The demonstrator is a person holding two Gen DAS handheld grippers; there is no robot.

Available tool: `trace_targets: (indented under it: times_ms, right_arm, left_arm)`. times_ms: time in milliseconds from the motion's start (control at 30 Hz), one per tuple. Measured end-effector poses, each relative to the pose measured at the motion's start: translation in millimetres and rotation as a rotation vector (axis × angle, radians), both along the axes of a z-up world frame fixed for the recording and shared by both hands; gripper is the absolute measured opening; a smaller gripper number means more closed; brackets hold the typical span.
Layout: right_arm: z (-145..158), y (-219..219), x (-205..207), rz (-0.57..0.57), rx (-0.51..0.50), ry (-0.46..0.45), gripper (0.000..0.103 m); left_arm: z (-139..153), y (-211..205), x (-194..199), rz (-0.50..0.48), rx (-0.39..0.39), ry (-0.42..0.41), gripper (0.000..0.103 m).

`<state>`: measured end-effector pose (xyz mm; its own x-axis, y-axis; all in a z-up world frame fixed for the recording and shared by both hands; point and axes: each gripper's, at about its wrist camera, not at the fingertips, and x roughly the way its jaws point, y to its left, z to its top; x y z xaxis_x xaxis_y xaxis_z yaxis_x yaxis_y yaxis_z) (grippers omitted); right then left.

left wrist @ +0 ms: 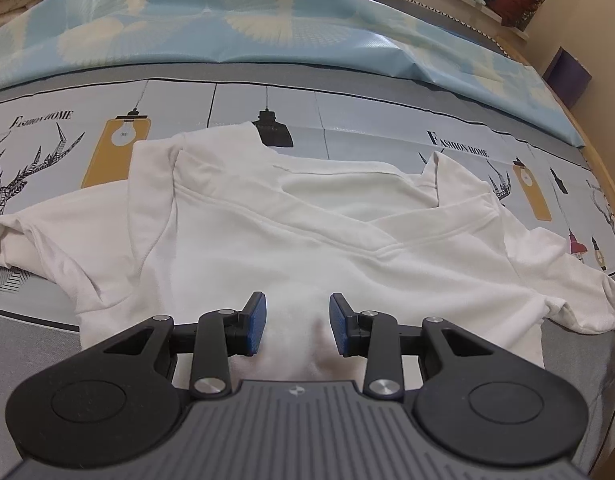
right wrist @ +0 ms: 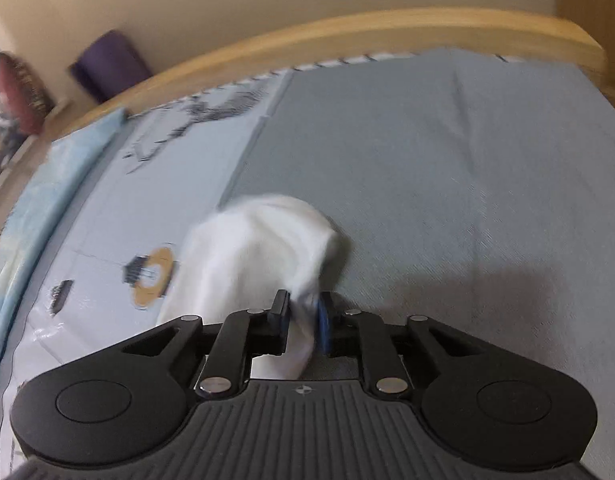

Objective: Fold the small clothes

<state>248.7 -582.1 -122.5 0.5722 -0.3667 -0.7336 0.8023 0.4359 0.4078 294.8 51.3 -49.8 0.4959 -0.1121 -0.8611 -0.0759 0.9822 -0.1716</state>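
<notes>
A small white V-neck shirt [left wrist: 307,248] lies spread on the printed bed cover, neck facing away, sleeves out to left and right. My left gripper [left wrist: 297,320] is open just above the shirt's near hem, its blue pads apart with nothing between them. In the right wrist view, my right gripper [right wrist: 301,316] is shut on a fold of the white shirt [right wrist: 259,248], which bunches up ahead of the fingers above the cover. This view is blurred by motion.
The grey cover printed with lamps and deer [left wrist: 367,116] lies over the bed. A light blue sheet [left wrist: 227,28] lies beyond it. A wooden bed frame [right wrist: 387,32] curves along the far edge. A purple box [right wrist: 111,64] stands by the wall.
</notes>
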Motion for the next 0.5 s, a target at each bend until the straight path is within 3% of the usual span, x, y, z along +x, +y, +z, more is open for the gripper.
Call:
trace_targets:
  times_ms: [133, 233, 367, 500]
  right_arm:
    - [-10, -12, -3, -0.007, 0.034, -0.101, 0.042]
    - [-27, -25, -4, -0.026, 0.113, -0.169, 0.044]
    - [-38, -34, -16, -0.091, 0.225, -0.338, 0.044]
    - [-31, -32, -28, -0.118, 0.201, -0.486, 0.044]
  left_arm:
    - [-3, -3, 0, -0.013, 0.002, 0.008, 0.039]
    - [-6, -5, 0, -0.02, 0.004, 0.015, 0.039]
    - [-10, -7, 0, -0.026, 0.011, 0.021, 0.039]
    - [-12, -8, 1, -0.028, 0.01, 0.026, 0.039]
